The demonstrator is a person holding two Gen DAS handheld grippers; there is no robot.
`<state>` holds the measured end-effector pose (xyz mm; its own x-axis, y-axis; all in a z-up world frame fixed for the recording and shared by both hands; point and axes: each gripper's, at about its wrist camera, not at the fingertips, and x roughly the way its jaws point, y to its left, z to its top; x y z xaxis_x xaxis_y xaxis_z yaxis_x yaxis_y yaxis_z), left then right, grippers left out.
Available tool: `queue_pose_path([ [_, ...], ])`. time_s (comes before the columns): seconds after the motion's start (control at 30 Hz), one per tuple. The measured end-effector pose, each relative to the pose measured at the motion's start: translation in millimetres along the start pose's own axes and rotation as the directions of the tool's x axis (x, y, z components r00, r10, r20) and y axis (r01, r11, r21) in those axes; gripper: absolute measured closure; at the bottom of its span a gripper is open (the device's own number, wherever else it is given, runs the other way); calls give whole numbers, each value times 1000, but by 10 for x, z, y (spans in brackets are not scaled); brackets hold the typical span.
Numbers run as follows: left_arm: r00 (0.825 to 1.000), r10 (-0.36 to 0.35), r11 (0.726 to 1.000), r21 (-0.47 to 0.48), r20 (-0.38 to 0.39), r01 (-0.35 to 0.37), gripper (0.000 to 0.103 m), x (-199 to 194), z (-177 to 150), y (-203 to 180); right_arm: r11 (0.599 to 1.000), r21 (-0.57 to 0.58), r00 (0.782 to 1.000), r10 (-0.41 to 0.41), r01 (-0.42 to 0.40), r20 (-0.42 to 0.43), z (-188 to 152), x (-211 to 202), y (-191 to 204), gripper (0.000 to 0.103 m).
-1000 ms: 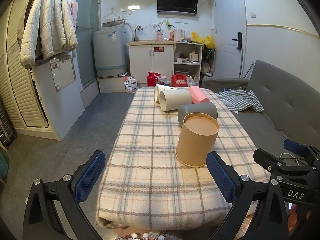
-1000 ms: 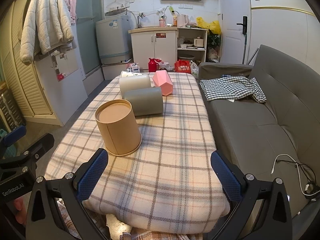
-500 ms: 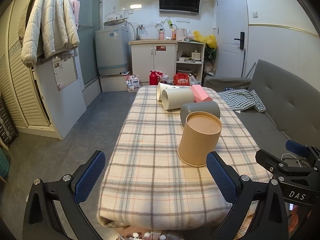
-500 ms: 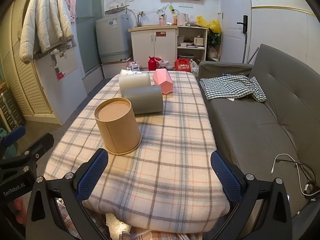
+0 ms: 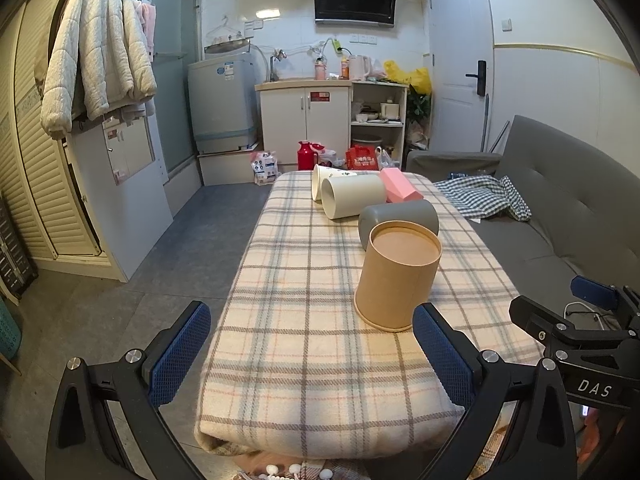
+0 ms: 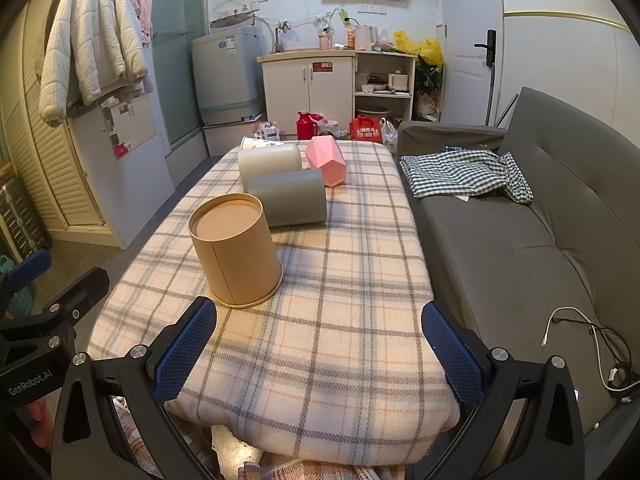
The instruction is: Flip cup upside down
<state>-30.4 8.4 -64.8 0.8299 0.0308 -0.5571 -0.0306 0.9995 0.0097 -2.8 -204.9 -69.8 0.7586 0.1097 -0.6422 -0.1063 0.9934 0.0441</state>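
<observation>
A tan cup (image 5: 396, 274) (image 6: 236, 250) stands upside down, base up, on the plaid-covered table (image 5: 304, 320) (image 6: 352, 280). Behind it lie a grey cup (image 5: 400, 218) (image 6: 288, 198), a cream cup (image 5: 352, 196) (image 6: 270, 160), a white printed paper cup (image 5: 320, 180) (image 6: 256, 144) and a pink faceted cup (image 5: 398, 190) (image 6: 328, 160), all on their sides. My left gripper (image 5: 310, 360) is open and empty at the table's near edge, left of the tan cup. My right gripper (image 6: 318, 354) is open and empty, near the front edge, right of the tan cup.
A grey sofa (image 6: 520, 240) with a checked cloth (image 6: 464, 176) runs along the table's right side. A white cable (image 6: 580, 328) lies on the sofa. Cabinets, a washing machine (image 5: 224, 104) and floor clutter stand beyond the table's far end.
Both grippers have drawn back slightly from the table; the cups look a little farther away. The cups have not moved.
</observation>
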Motion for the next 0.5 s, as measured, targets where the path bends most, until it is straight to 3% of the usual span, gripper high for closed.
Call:
queue_pose_path([
  [0.5, 1000, 3, 1000, 3, -3, -3, 0, -10, -7, -3, 1000, -3, 1000, 0, 0, -7, -37, 22, 10, 0],
])
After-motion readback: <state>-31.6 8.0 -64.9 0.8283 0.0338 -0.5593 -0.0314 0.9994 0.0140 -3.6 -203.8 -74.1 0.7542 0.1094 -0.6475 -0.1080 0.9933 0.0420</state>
